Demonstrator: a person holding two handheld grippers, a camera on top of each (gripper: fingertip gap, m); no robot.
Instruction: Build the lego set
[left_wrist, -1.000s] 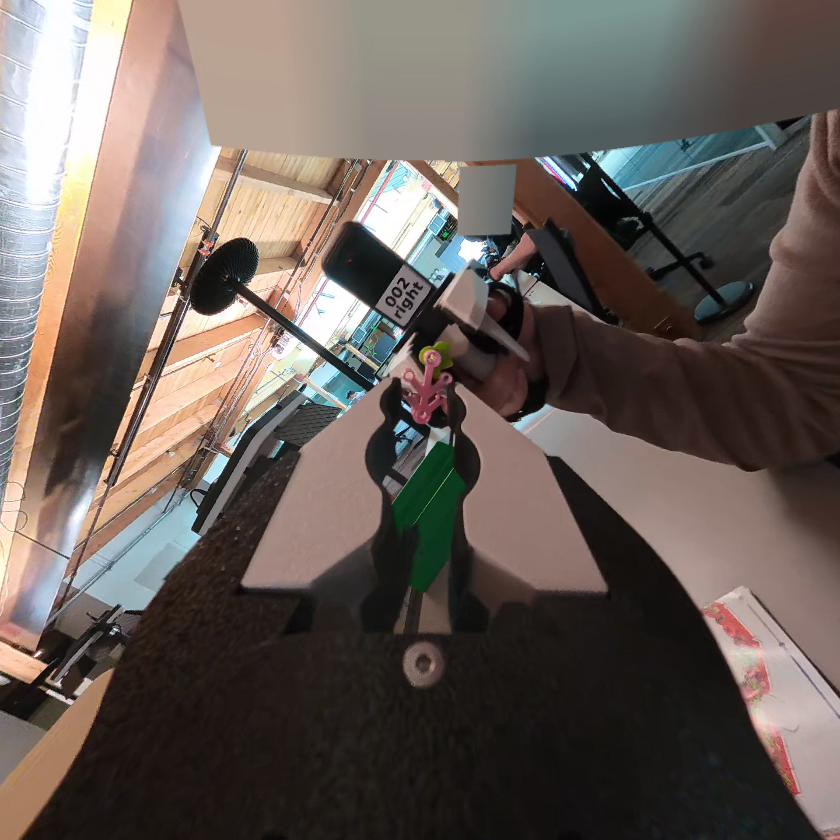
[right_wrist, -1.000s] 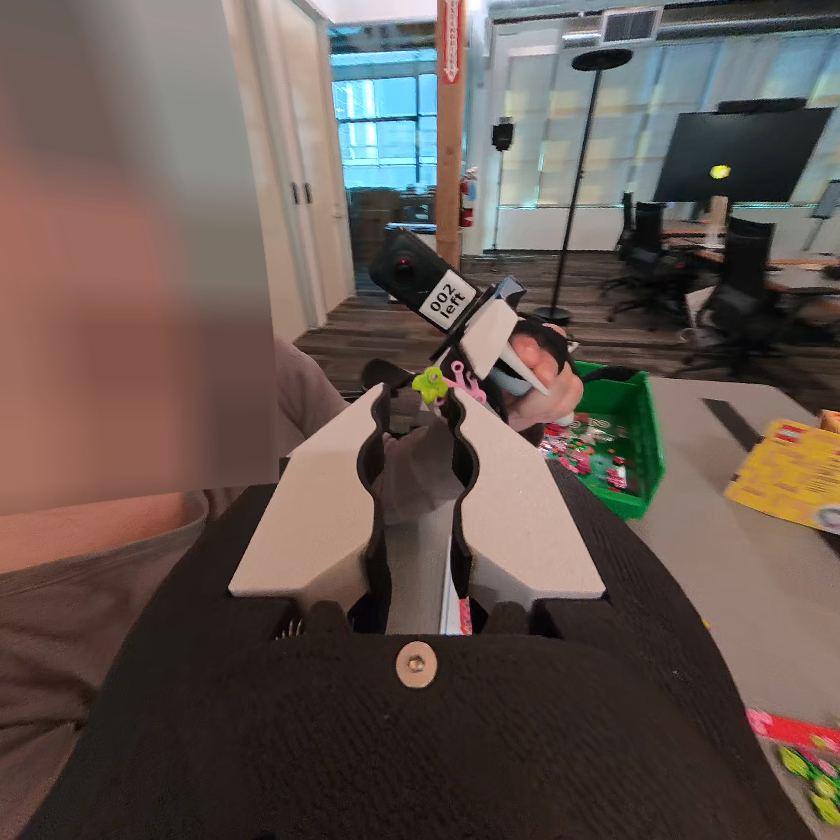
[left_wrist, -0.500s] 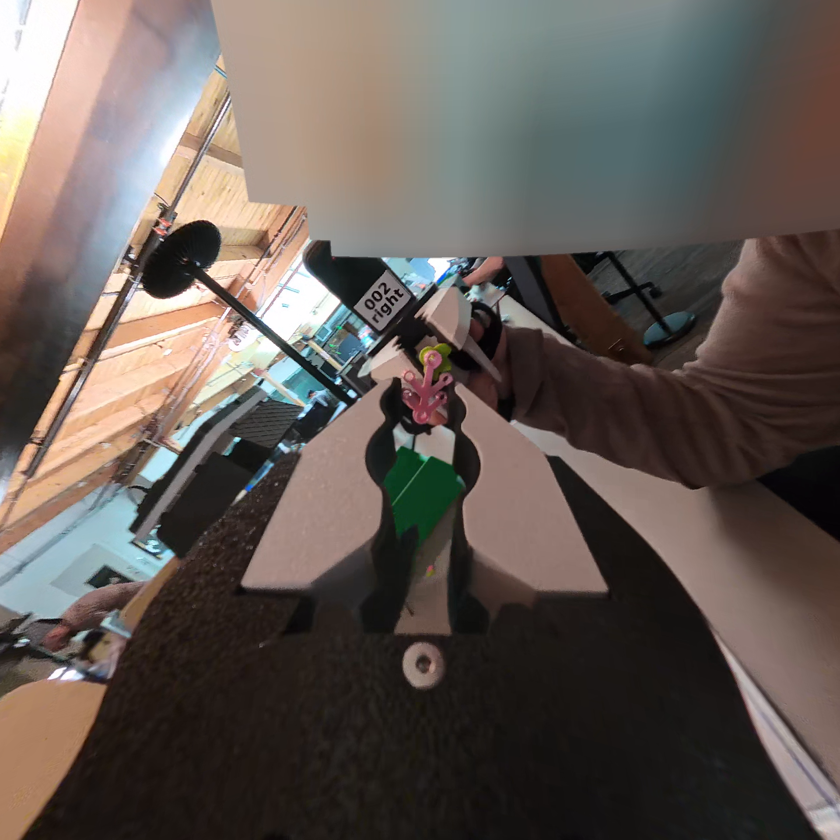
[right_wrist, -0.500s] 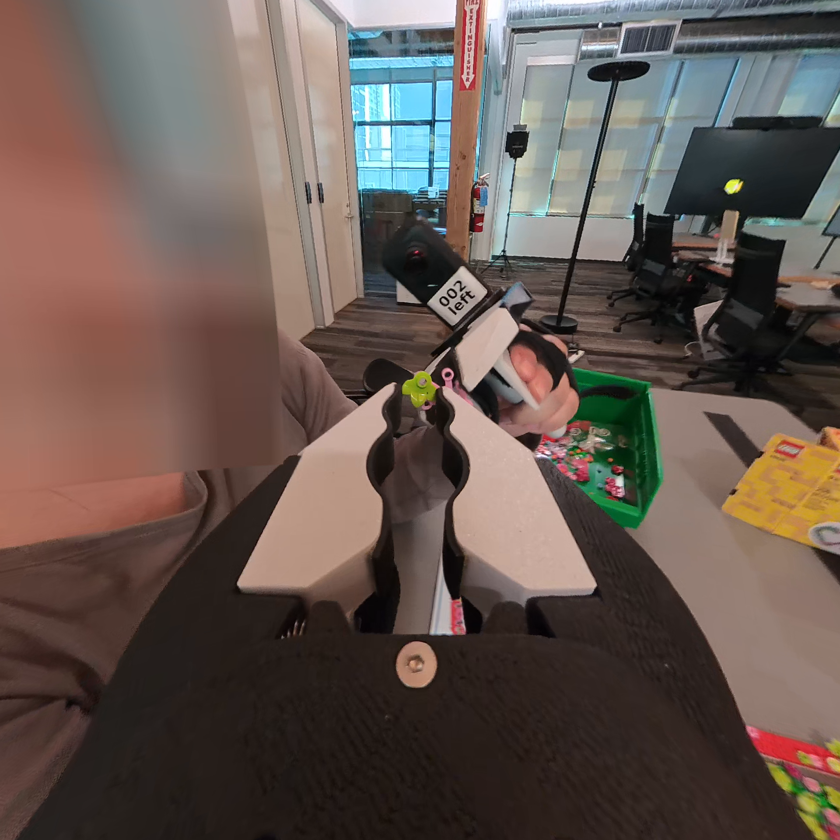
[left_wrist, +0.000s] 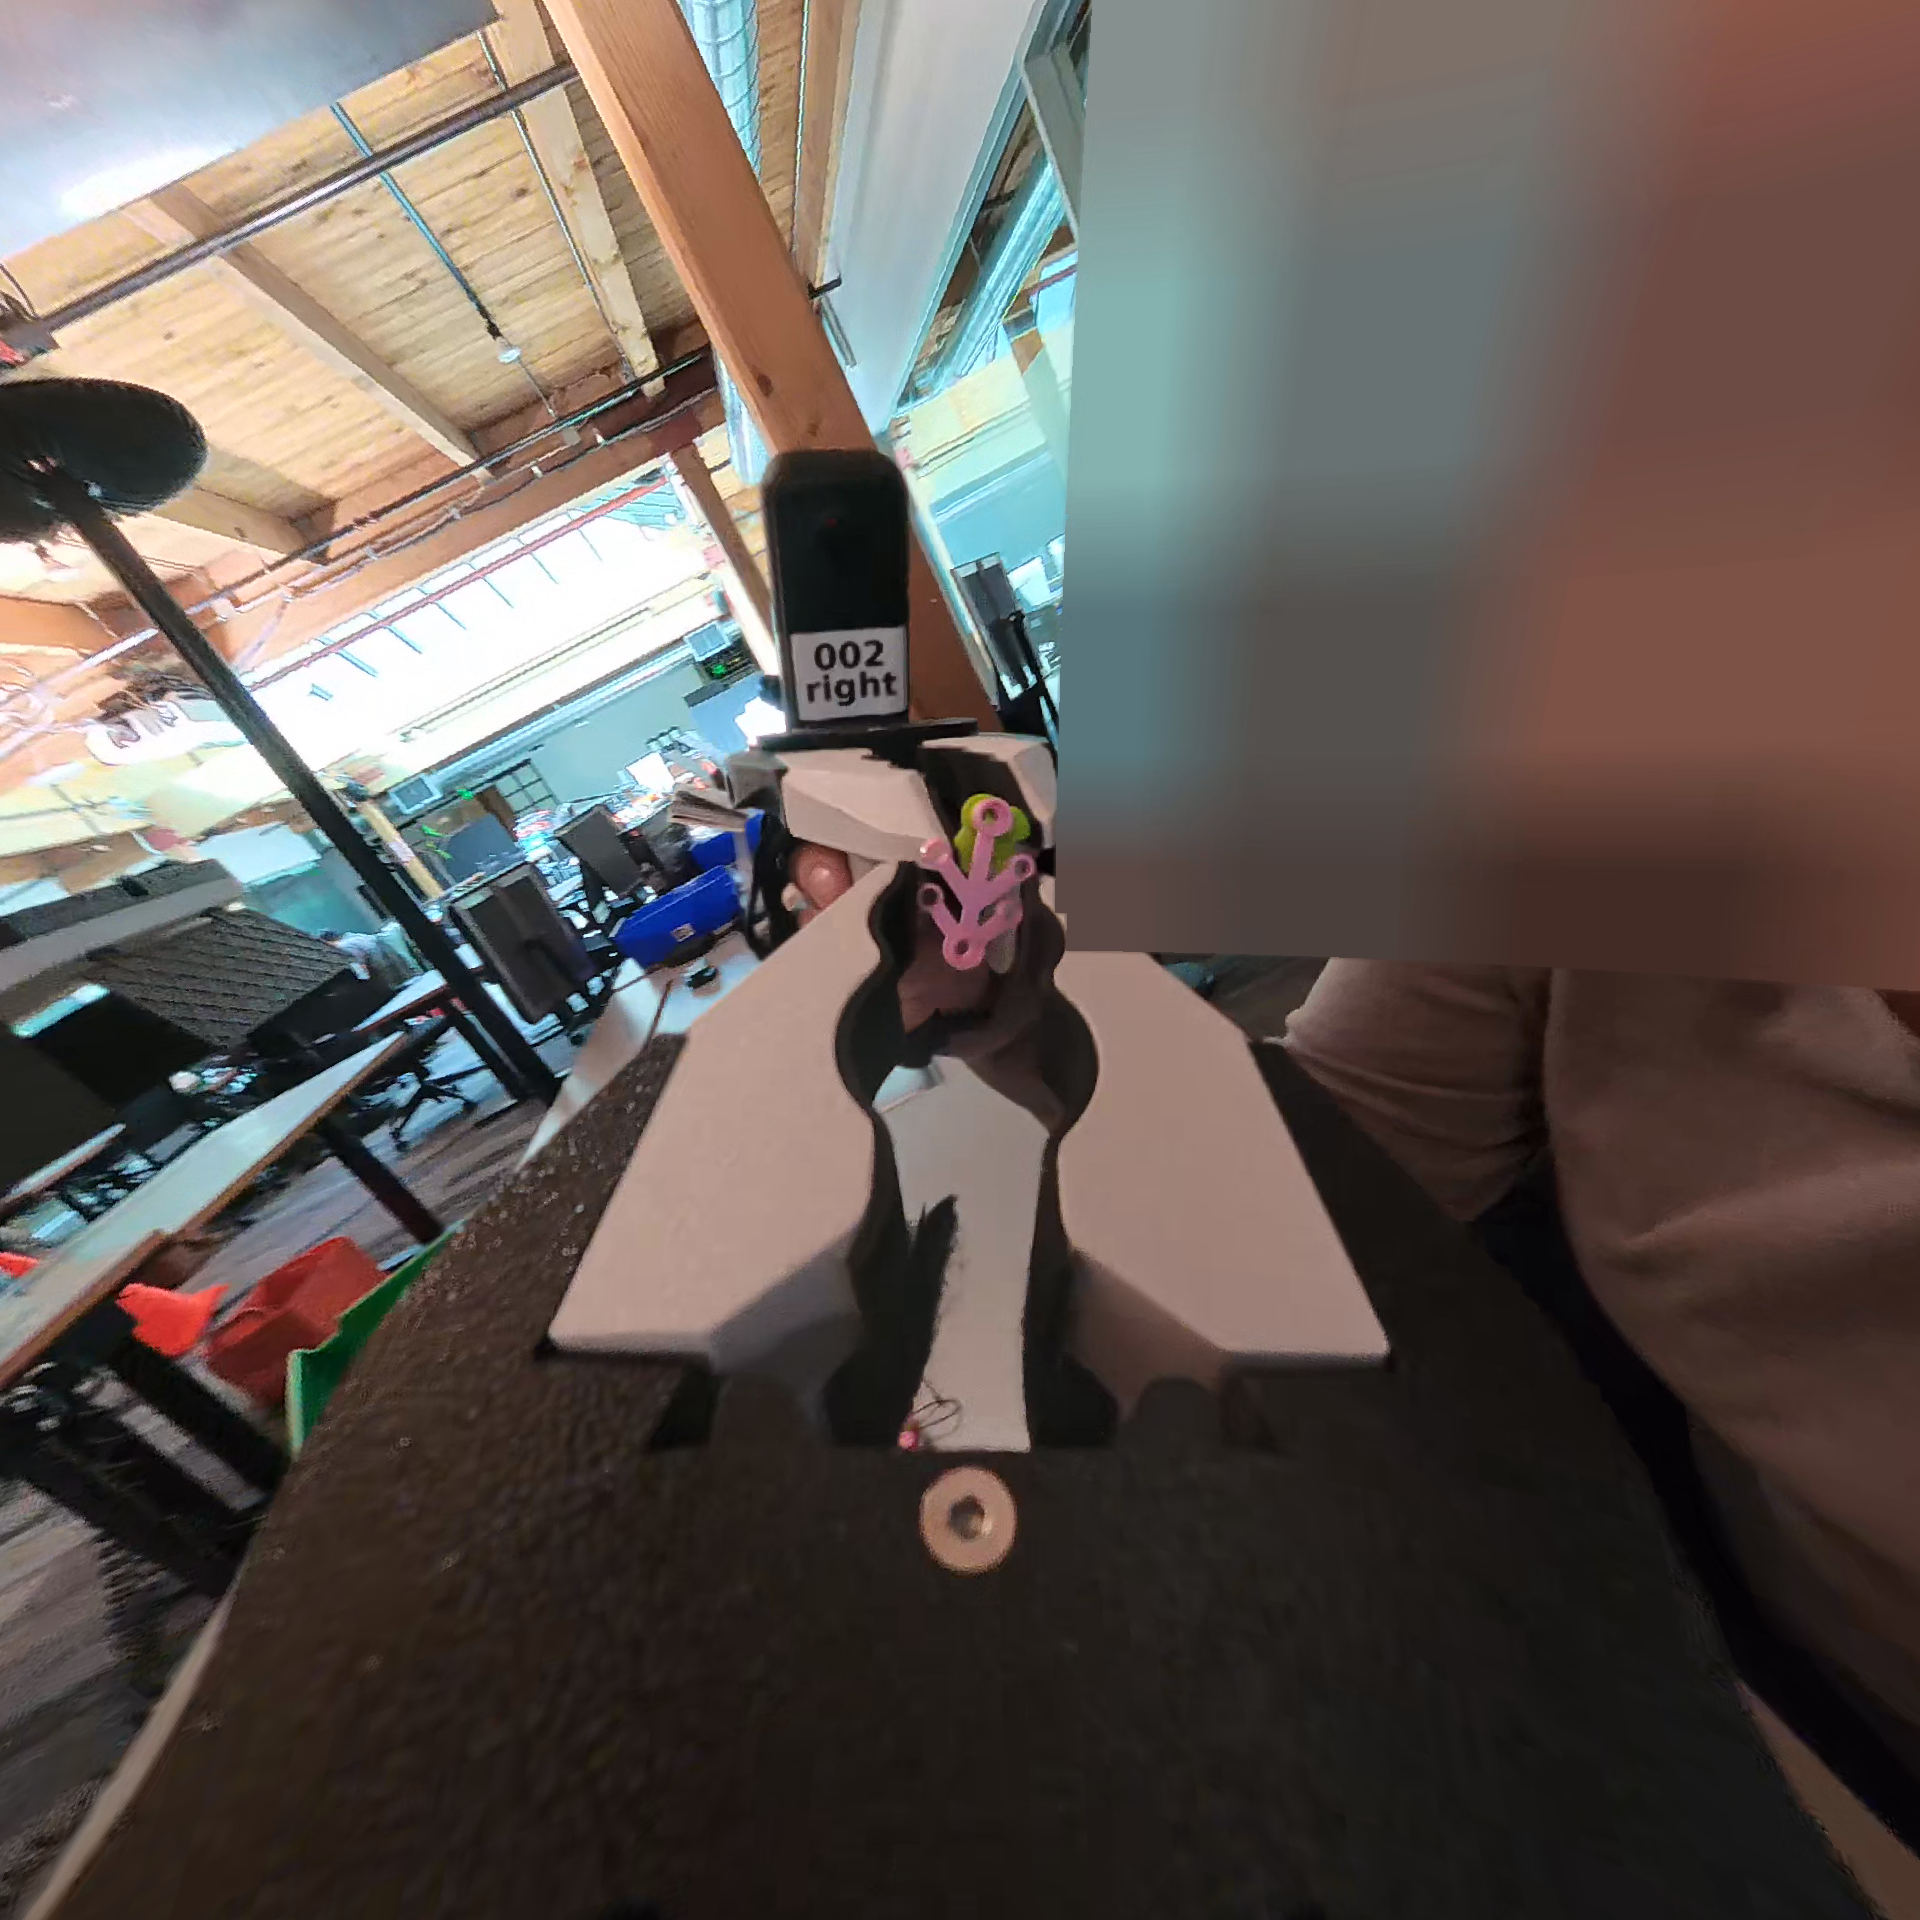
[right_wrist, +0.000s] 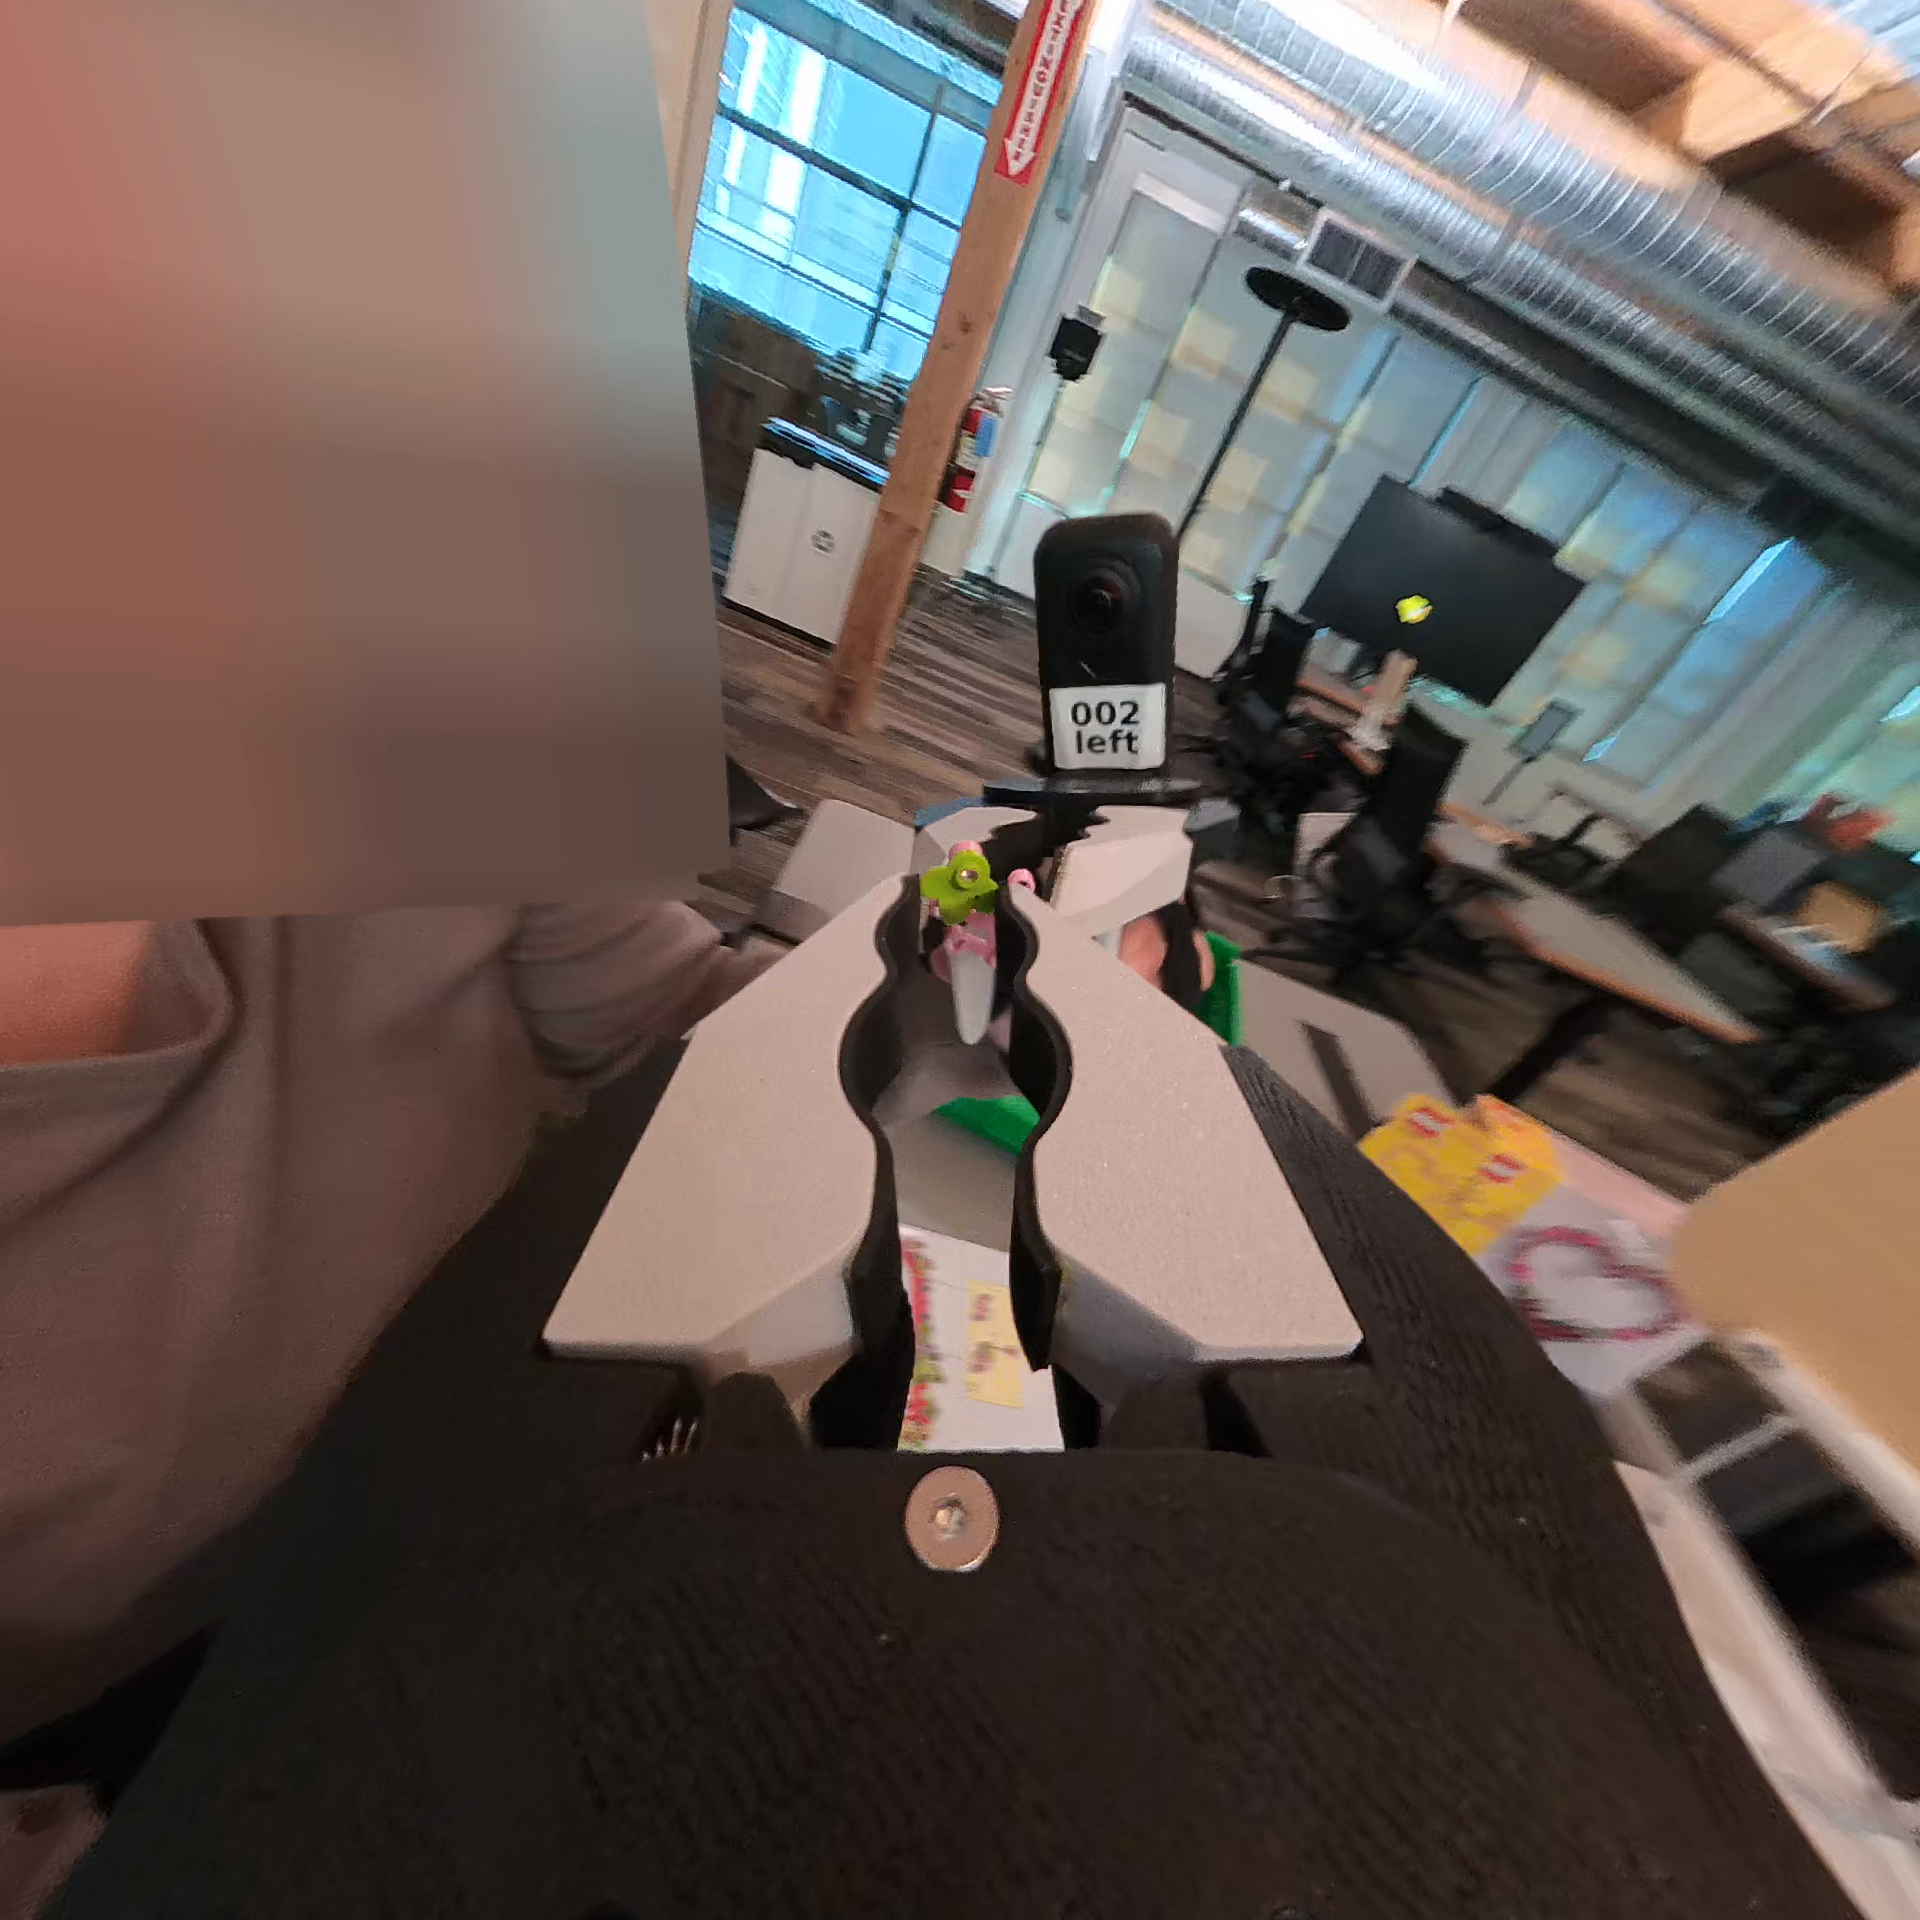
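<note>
We can't tell where the small pink branched lego stem (left_wrist: 971, 914) is gripped; the left gripper's grey fingers (left_wrist: 1049, 883) cover its edge. The lime-green lego flower piece (right_wrist: 958, 885) hides most of the stem in the right wrist view. The green plastic bin (right_wrist: 1216, 987) shows only slivers. Yellow box (right_wrist: 1455, 1179) and paper sheets on the desk are blurred. A tan blurred shape (right_wrist: 1808, 1236) is cut off at the right edge.

grippers tip to tip, pink stem (left_wrist: 971, 906) and lime piece (right_wrist: 958, 884) filling the gap between

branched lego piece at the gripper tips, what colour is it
Pink, with a lime-green piece joined to it; clearest in the left wrist view.
</note>
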